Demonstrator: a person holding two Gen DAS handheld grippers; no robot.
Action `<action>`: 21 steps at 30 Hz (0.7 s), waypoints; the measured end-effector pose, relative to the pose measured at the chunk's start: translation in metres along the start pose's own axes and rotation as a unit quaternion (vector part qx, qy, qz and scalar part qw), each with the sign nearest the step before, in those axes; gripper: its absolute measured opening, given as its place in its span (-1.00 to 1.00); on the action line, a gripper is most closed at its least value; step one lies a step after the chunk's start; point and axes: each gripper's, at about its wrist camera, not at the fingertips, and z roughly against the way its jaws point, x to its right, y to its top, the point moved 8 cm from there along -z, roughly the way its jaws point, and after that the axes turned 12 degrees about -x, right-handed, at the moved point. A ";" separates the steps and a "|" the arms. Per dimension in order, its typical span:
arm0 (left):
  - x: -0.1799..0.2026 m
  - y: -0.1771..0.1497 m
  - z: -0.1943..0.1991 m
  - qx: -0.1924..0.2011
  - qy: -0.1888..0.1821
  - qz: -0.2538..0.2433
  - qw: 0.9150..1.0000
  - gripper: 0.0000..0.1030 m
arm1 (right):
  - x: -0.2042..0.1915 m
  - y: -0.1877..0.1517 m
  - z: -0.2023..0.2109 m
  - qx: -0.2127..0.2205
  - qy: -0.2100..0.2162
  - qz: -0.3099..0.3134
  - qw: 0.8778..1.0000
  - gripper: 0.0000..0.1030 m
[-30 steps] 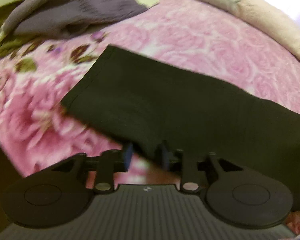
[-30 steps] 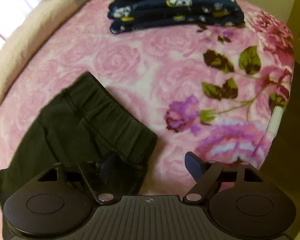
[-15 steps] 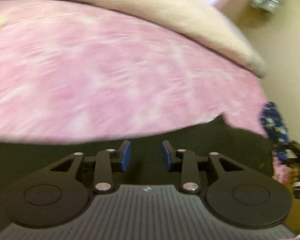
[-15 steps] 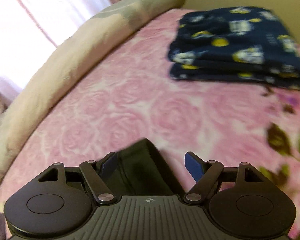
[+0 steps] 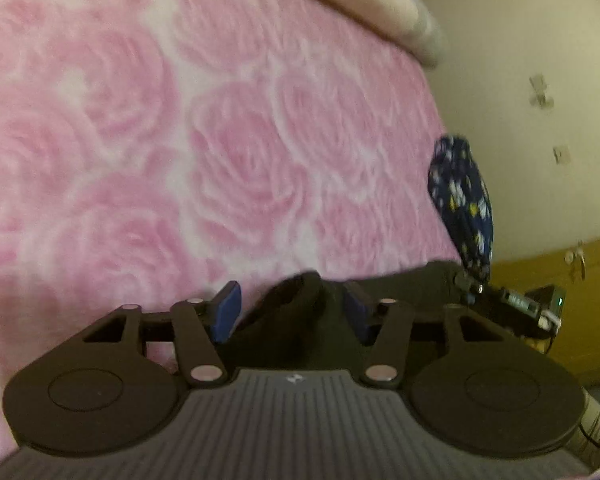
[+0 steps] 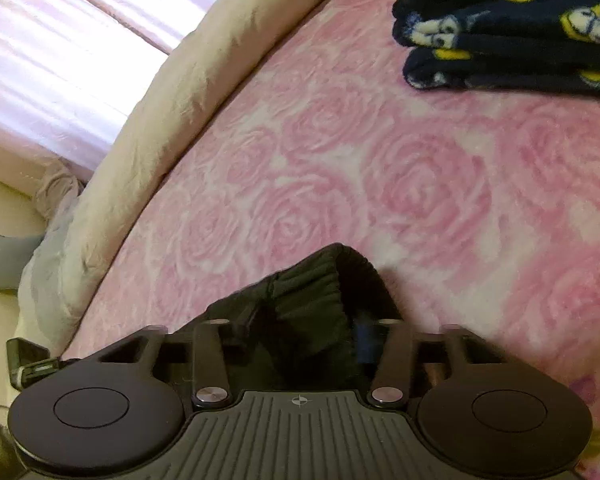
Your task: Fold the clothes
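Flanking a raised fold of one dark, ribbed-waist cloth garment (image 5: 300, 304), the left gripper (image 5: 290, 314) stands with its blue pads (image 5: 226, 312) parted, the right pad partly hidden by cloth, so a true grip cannot be confirmed. Fingers of the right gripper (image 6: 300, 344) are buried in the same garment's gathered waistband (image 6: 312, 292), and their hold cannot be told. One pink rose-patterned blanket (image 6: 420, 184) lies beneath, with one folded navy printed fleece (image 6: 512, 24) well apart, cut off at the frame edge.
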 end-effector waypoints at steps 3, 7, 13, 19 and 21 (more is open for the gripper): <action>0.002 -0.002 -0.002 0.032 0.011 -0.028 0.999 -0.82 | -0.009 -0.003 0.008 0.019 -0.023 0.037 0.999 -0.90; -0.010 -0.012 -0.013 0.095 0.041 -0.037 0.994 -0.92 | 0.003 -0.019 0.003 0.031 -0.076 0.054 0.995 -0.92; -0.005 -0.016 -0.014 0.142 0.139 -0.072 0.978 -0.67 | 0.003 -0.024 -0.004 0.075 -0.160 0.044 0.983 -0.01; 0.005 -0.057 0.048 0.194 0.188 -0.049 0.961 -0.65 | -0.019 -0.036 0.049 0.143 -0.249 0.061 0.956 0.20; 0.013 -0.087 0.058 0.187 0.186 -0.053 0.963 -0.77 | -0.032 -0.051 0.059 0.149 -0.238 0.068 0.957 0.20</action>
